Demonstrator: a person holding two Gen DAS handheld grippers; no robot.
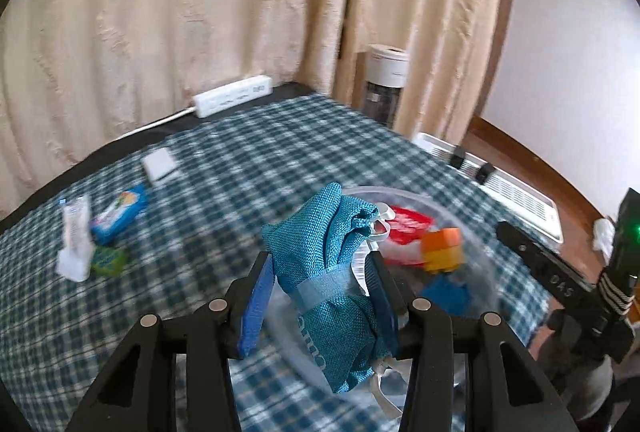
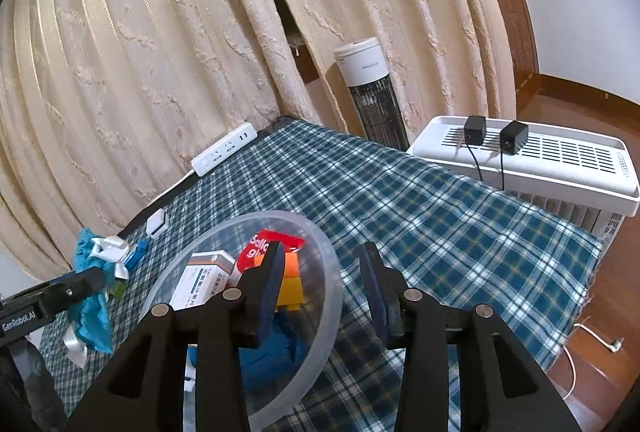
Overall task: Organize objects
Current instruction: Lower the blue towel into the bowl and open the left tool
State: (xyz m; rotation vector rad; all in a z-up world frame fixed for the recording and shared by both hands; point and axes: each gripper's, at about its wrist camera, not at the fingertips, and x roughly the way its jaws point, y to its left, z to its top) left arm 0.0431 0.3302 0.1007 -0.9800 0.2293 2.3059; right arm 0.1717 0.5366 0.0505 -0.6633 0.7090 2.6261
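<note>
My left gripper (image 1: 320,272) is shut on a teal mesh pouch (image 1: 320,252) with white ribbon and holds it above the near rim of a clear plastic bowl (image 1: 486,264). The bowl holds a red packet (image 1: 408,224) and an orange and yellow block (image 1: 442,248). In the right wrist view the pouch (image 2: 94,308) hangs from the left gripper at the far left. My right gripper (image 2: 320,264) is open, its jaws astride the bowl's rim (image 2: 334,272). A white medicine box (image 2: 204,280) lies in the bowl.
On the checked tablecloth (image 1: 240,160) lie a white tube (image 1: 74,232), a blue packet (image 1: 120,212), a green item (image 1: 108,260) and a small white box (image 1: 160,162). A power strip (image 1: 232,96) sits at the back edge. A white appliance (image 2: 532,156) stands to the right.
</note>
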